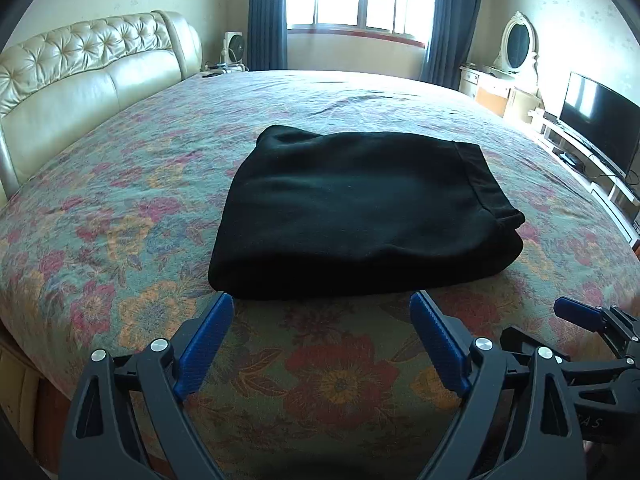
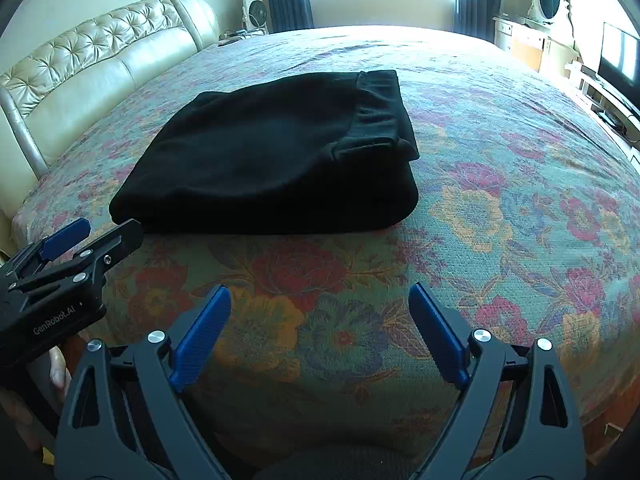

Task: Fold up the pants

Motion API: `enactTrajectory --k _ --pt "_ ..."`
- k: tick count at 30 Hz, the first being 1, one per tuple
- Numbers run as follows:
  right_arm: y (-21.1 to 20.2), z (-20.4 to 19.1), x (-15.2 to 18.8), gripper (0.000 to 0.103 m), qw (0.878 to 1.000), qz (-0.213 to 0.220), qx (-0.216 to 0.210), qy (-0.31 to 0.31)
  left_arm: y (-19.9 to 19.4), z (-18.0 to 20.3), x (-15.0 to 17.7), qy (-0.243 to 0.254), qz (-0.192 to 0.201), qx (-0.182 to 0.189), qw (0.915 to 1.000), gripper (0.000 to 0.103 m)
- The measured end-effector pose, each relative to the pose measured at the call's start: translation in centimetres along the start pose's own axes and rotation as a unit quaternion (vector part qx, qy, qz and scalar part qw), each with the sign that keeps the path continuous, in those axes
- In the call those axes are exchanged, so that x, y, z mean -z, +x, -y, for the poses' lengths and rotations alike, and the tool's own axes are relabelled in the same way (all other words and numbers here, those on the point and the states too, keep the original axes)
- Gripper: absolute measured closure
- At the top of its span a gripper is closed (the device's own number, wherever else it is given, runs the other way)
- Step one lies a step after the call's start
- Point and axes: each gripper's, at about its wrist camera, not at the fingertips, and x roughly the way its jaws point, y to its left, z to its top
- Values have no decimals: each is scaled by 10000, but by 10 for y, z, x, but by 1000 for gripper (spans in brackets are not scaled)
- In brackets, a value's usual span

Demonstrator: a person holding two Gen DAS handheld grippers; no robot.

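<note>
A: Progress? Pants [image 1: 360,216] lying folded into a compact black bundle on the floral bedspread [image 1: 340,384], roughly mid-bed, waistband edge on the right side. Folding judged essentially complete; perhaps a last tidy-up of the slack right edge.

B: Tools? Left gripper [image 1: 320,308] spread wide, empty, tips just short of the near edge of the bundle. Right gripper [image 2: 320,300] likewise spread wide, holding nothing, over bare bedspread, clear of the cloth.

A: Writing? "GenRobot.AI" legible on the left gripper body in the right wrist view. Partial letters "AS" on the right gripper body in the left wrist view; rest unreadable.

B: Noted.
</note>
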Motion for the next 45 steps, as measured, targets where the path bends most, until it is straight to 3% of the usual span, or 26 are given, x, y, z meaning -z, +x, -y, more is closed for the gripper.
enactTrajectory --k 8,13,24,45 --pt "-5 2 0 12 9999 113 19 7 -10 -1 -4 25 161 -88 9998 14" --pt "-5 5 -1 12 9999 121 14 25 -16 -1 -5 125 183 -328 9992 14" --pt "-10 3 -1 12 9997 215 65 -69 -18 -16 3 -39 -126 -6 9999 14" --pt "-11 -1 0 12 9996 232 77 -148 -13 -10 8 -5 -307 103 9995 14"
